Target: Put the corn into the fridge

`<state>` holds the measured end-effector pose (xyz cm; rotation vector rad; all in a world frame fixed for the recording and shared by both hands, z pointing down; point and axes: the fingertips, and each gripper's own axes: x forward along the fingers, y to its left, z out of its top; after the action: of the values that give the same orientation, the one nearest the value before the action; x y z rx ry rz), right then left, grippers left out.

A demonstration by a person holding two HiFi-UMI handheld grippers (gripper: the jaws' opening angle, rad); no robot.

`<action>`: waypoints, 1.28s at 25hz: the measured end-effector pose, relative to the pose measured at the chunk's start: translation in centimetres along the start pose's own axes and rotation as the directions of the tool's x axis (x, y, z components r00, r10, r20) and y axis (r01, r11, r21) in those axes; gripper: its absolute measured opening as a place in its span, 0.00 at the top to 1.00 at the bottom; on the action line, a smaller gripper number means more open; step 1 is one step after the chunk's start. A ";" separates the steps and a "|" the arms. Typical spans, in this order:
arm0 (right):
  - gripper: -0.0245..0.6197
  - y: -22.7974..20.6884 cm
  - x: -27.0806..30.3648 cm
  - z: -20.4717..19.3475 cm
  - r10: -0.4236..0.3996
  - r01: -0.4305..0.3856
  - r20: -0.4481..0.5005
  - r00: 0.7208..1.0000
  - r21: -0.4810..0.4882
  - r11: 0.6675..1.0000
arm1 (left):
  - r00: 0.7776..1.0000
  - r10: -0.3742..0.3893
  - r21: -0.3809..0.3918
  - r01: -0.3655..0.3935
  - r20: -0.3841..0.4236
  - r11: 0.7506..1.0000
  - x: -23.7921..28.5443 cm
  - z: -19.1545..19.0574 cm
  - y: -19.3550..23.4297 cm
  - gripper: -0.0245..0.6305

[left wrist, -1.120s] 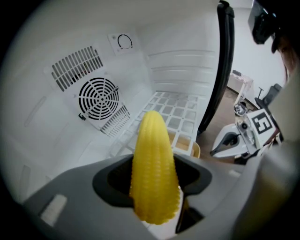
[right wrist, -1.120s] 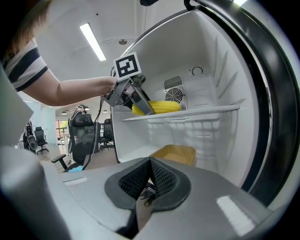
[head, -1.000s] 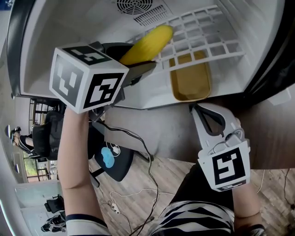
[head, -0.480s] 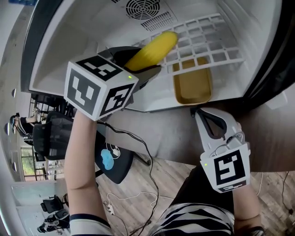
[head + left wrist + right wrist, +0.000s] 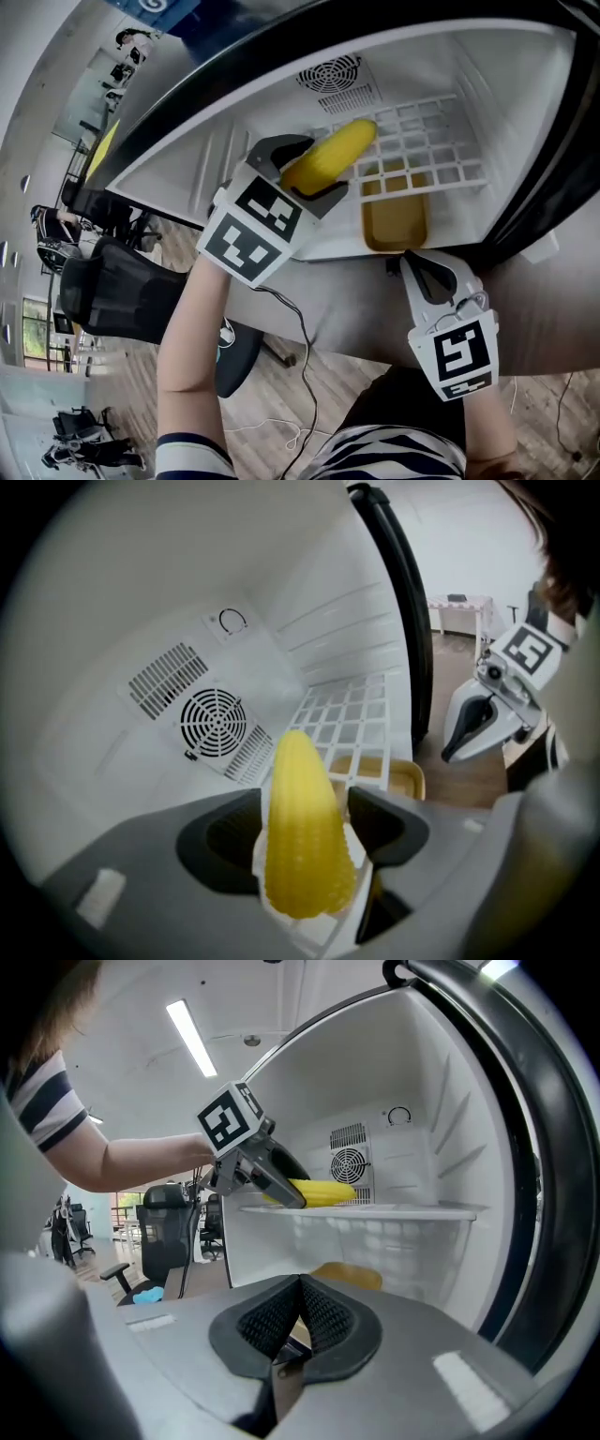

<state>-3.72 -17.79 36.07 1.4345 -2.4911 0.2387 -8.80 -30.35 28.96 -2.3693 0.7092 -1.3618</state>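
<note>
Further in now, our left gripper (image 5: 314, 175) clasps corn (image 5: 334, 156) over the twelve-o'clock shelf (image 5: 427, 122), right gripper (image 5: 417, 262) closed empty; we should release next.

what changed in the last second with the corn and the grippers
The left gripper reached further into the fridge, carrying the corn a little farther over the wire shelf, still clamped. The right gripper stayed shut and empty outside the fridge; the yellow tray under the shelf did not move.

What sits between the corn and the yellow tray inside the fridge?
The white grid shelf: in the right gripper view the corn is above it, the yellow tray underneath.
</note>
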 end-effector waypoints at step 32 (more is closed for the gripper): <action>0.98 -0.6 -8.2 6.9 -0.087 0.095 0.100 0.991 -0.079 0.992 | 0.815 0.452 -0.319 -0.347 0.362 0.882 -14.8 3.1 -4.1 0.96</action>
<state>-0.18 -13.18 27.06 1.5547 -2.4703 0.0481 -11.32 -18.62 18.98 -2.3802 1.2046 -0.5737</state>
